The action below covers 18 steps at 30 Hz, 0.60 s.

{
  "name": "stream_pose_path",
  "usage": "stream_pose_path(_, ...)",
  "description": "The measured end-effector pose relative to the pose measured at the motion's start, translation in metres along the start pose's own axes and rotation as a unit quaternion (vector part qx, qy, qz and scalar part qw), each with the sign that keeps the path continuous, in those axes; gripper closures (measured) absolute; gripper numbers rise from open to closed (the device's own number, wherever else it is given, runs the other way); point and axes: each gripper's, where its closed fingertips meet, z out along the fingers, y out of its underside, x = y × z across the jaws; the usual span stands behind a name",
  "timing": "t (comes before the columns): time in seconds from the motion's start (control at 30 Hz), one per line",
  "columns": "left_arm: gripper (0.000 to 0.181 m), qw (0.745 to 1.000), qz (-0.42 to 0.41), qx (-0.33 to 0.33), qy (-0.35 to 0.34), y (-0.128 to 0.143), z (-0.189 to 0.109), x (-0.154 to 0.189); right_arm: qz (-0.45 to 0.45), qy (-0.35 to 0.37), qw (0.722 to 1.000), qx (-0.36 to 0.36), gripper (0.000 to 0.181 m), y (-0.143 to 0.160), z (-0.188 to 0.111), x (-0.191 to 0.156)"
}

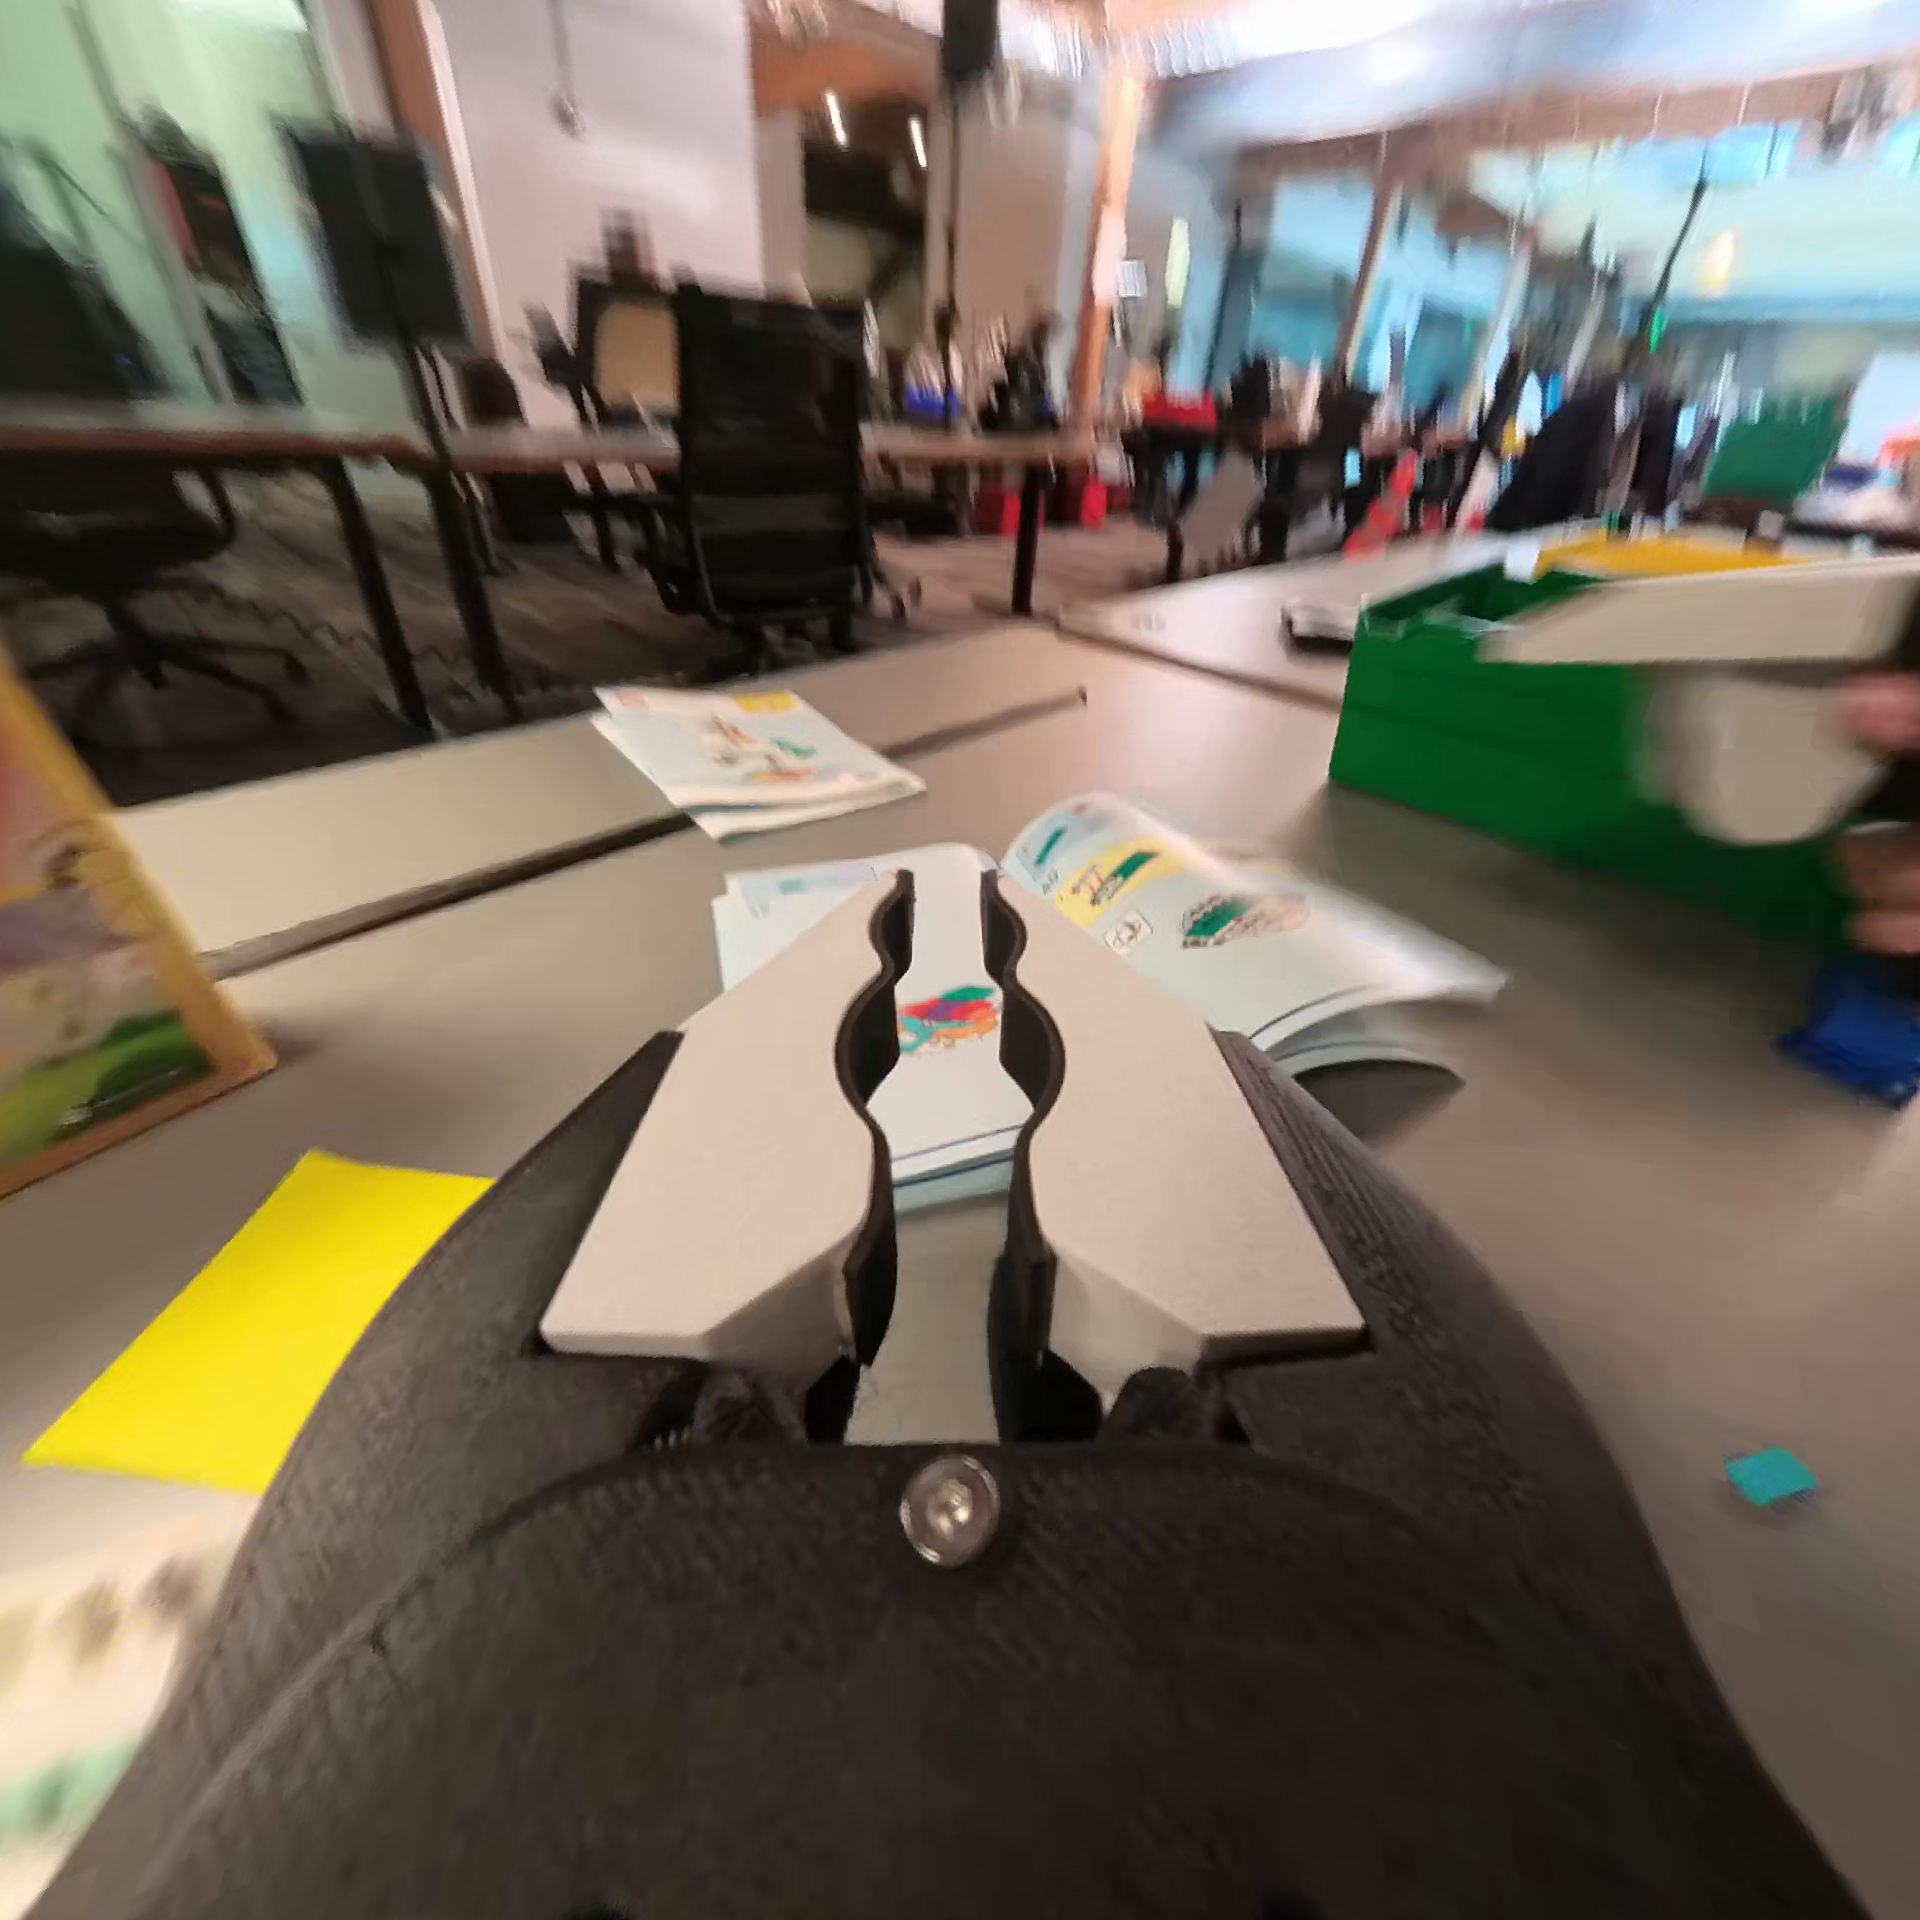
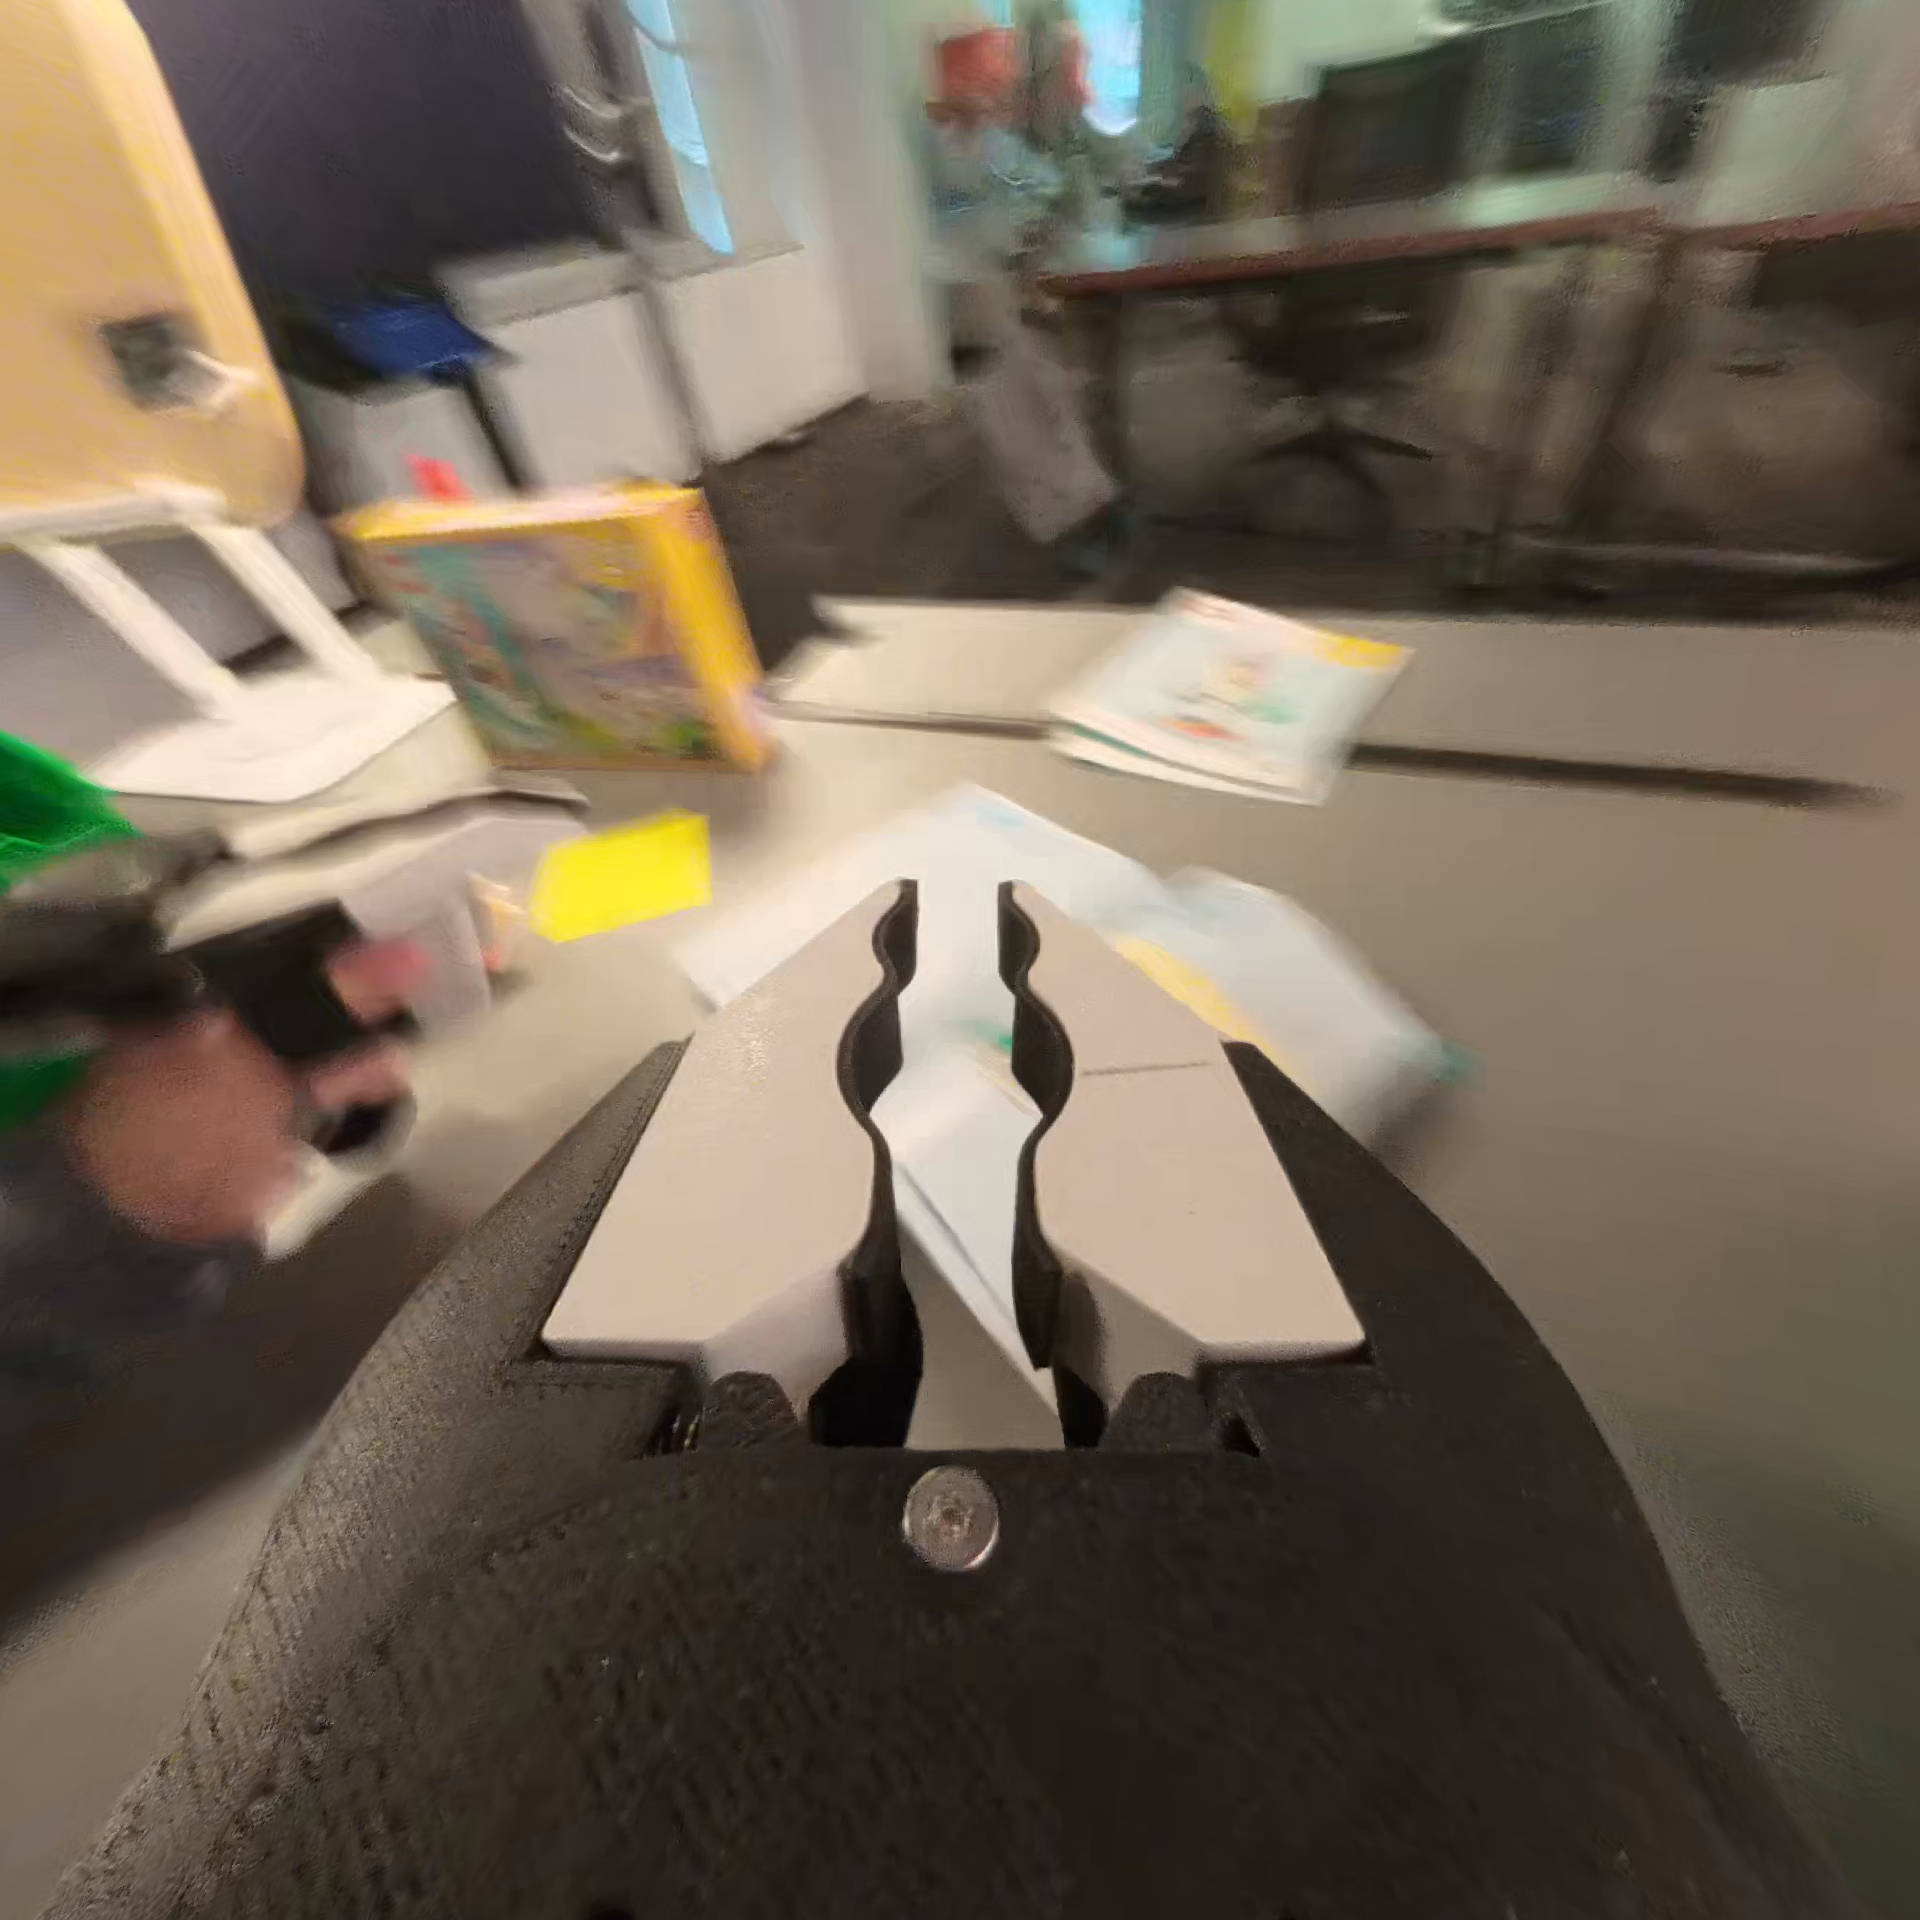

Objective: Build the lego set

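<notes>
The left gripper [image 1: 945, 883] fills the near half of its own view: a rough black printed shell with a steel screw at the centre, carrying two flat grey fingers whose inner edges are lined with wavy black pads. Its fingers stand a little apart with nothing between them. The right gripper [image 2: 958, 888] looks the same in its own view, likewise slightly spread and empty.

Directly beyond the left gripper's fingertips lies an open instruction booklet [image 1: 1247, 935], its thin glossy pages arching up at the spine. Farther ahead and slightly left sits a second, closed booklet [image 1: 758, 764]. To the left of the left gripper stands the tall cardboard set box [image 1: 94, 966], and near its left flank a flat yellow sheet [image 1: 249, 1320]. Off to its right is a green bin [image 1: 1496, 748], with the other gripper in front of it; a small teal piece [image 1: 1769, 1475] lies alone on the grey table [image 1: 1558, 1195] close to its right side, and something blue [image 1: 1849, 1049] shows at the right edge, too blurred to name.

As a judgement, the loose bricks will be light, hard and smooth, so they can slip or pop out of a pinch; taking them across two flat side walls, low in the pad's wavy notches, seems safest. The teal piece looks thin and may need tipping up from an edge. The booklet pages are limp and would crease if clamped.
</notes>
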Motion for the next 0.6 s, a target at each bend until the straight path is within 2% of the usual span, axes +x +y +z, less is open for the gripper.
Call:
stream_pose_path(0.1, 0.171, 0.999, 0.031, 0.026, -0.013, 0.001, -0.013, 0.002, -0.026, -0.004, 0.995, -0.098, 0.167, 0.042, 0.058, -0.019)
stream_pose_path(0.2, 0.172, 0.996, 0.079, 0.039, -0.015, 0.002, -0.021, 0.007, -0.037, 0.012, 0.98, -0.193, 0.157, 0.086, 0.091, -0.017)
stream_pose_path(0.33, 0.173, 0.995, 0.079, 0.058, -0.004, -0.003, -0.027, 0.009, -0.078, 0.046, 0.965, -0.247, 0.146, 0.113, 0.1, 0.002)
stream_pose_path(0.5, 0.173, 0.996, 0.05, 0.07, -0.004, -0.004, -0.029, 0.004, -0.077, -0.001, 0.965, -0.252, 0.13, 0.115, 0.104, 0.009)
stream_pose_path(0.6, 0.173, 0.997, 0.028, 0.067, -0.003, -0.001, -0.028, 0.0, -0.092, -0.05, 0.961, -0.257, 0.128, 0.114, 0.108, 0.013)
